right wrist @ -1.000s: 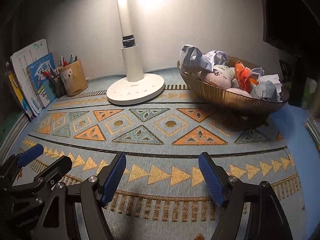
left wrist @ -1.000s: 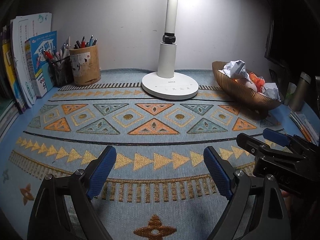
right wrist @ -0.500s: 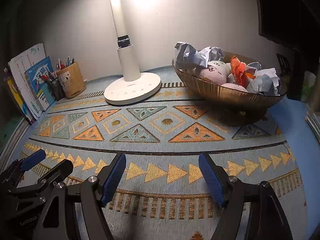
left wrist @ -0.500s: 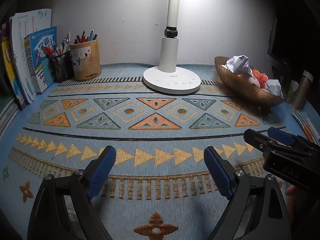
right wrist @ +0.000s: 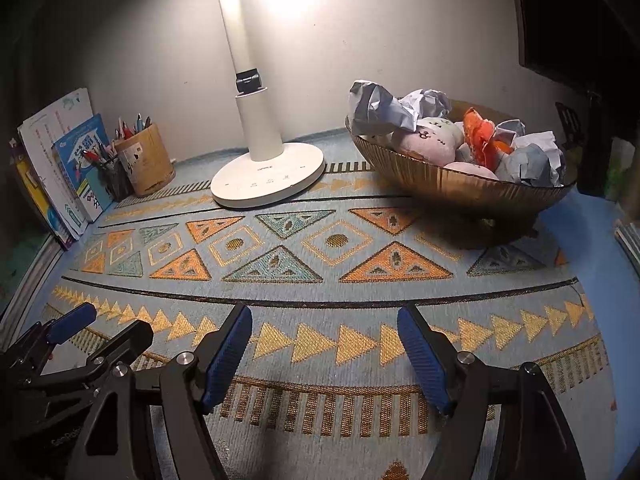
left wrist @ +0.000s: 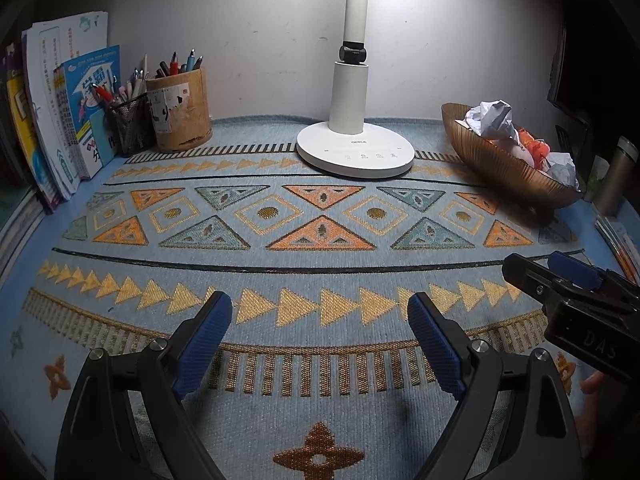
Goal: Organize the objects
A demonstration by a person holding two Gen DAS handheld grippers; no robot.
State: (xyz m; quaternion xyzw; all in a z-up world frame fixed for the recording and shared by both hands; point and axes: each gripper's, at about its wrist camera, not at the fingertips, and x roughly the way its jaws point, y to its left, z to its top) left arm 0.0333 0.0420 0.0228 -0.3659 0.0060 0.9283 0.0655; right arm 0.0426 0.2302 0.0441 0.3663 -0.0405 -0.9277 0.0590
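My left gripper (left wrist: 320, 308) hangs open over the patterned mat (left wrist: 320, 216), with nothing between its blue pads. My right gripper (right wrist: 324, 316) is open too, and only mat shows between its fingers. Each gripper appears in the other's view: the right gripper (left wrist: 568, 280) at the right edge, the left gripper (right wrist: 76, 320) at the lower left. A ribbed copper bowl (right wrist: 452, 184) at the back right holds crumpled paper balls (right wrist: 376, 108), pink plush toys (right wrist: 428, 144) and something orange (right wrist: 480, 132). The same bowl (left wrist: 508, 164) appears in the left wrist view.
A white desk lamp (left wrist: 354, 148) stands at the back centre. At the back left are a wooden pen cup (left wrist: 180, 112), a mesh pen holder (left wrist: 128, 124) and upright books (left wrist: 68, 112). A metal flask (left wrist: 616, 176) stands beyond the bowl at the far right.
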